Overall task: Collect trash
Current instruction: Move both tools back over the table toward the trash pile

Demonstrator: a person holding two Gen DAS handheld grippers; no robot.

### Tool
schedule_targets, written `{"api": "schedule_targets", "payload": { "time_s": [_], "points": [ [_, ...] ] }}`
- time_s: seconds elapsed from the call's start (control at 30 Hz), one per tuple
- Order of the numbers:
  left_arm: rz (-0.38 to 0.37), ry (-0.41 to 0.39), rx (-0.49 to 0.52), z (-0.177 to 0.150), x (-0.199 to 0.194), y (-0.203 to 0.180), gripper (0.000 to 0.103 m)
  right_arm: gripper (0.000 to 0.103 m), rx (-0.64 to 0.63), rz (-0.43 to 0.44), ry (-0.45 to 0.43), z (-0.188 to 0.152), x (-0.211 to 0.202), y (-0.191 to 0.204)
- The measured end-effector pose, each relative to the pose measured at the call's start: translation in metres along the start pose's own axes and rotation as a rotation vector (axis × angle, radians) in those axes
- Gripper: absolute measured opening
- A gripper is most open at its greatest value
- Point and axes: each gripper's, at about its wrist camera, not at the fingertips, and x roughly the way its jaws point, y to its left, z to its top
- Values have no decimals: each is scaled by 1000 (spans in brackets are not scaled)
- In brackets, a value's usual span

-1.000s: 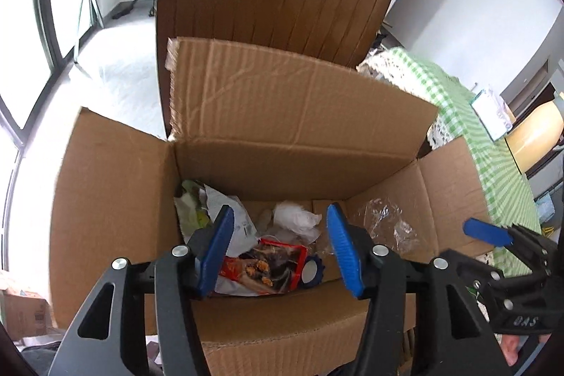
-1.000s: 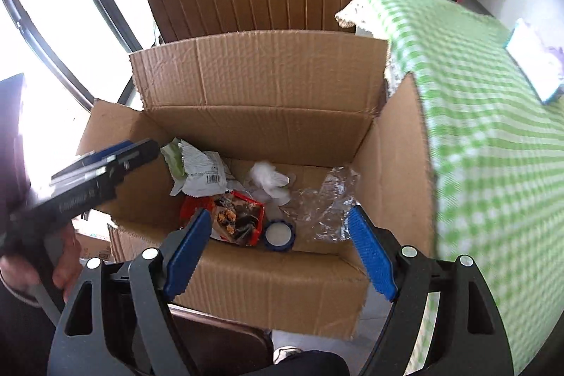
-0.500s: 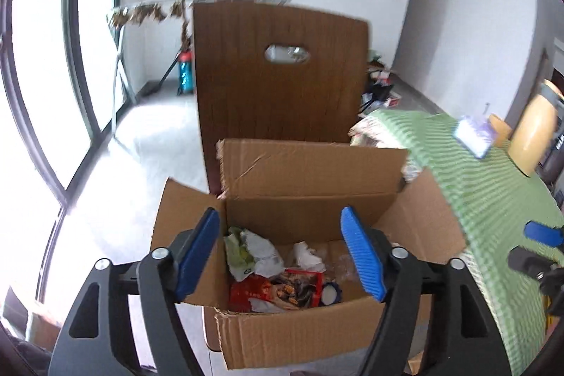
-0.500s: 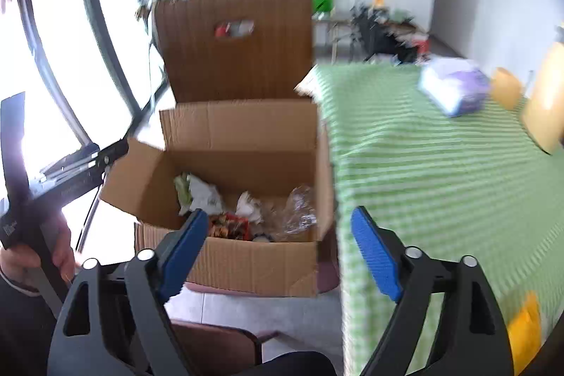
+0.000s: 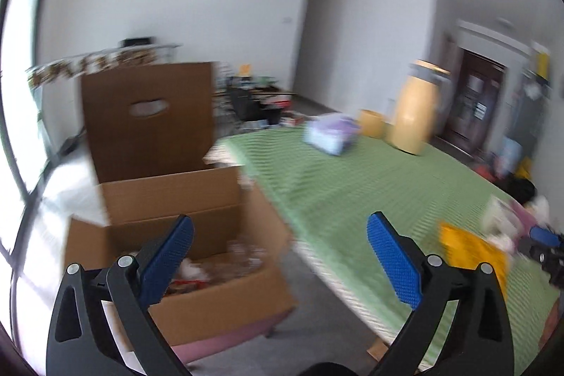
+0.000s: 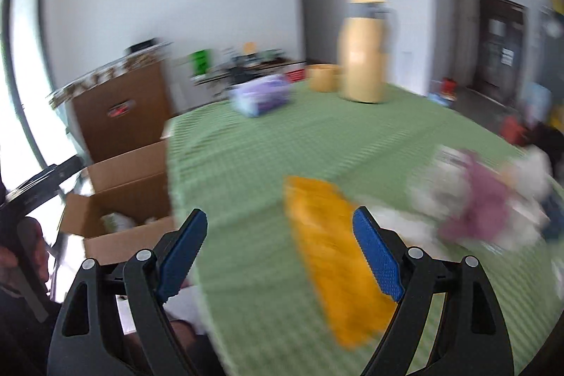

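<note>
While your left gripper [image 5: 280,256] has just been spreading its jaws with nothing between them, your right gripper [image 6: 278,256] also hangs open and empty over the green checked tablecloth [image 6: 246,150]. A yellow wrapper [image 6: 331,252] lies on the cloth below the right gripper, blurred crumpled trash [image 6: 476,210] just beyond it. Beside the table stands the cardboard box [image 5: 197,199], litter inside.
</note>
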Motion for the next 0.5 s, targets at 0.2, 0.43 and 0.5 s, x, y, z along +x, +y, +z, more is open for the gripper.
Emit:
{"api": "schedule_targets", "payload": {
  "time_s": [0.2,0.43,0.5],
  "points": [
    [-234,27,154,-18,2,-103,96,85,225,-235,-4,-53,-54,-106],
    [-470,99,252,-31,24,-209,96,85,393,-394,2,-103,-101,-192],
    [-525,131,296,-31,39,-246,96,85,452,-409,0,-113,-112,-215]
  ]
}}
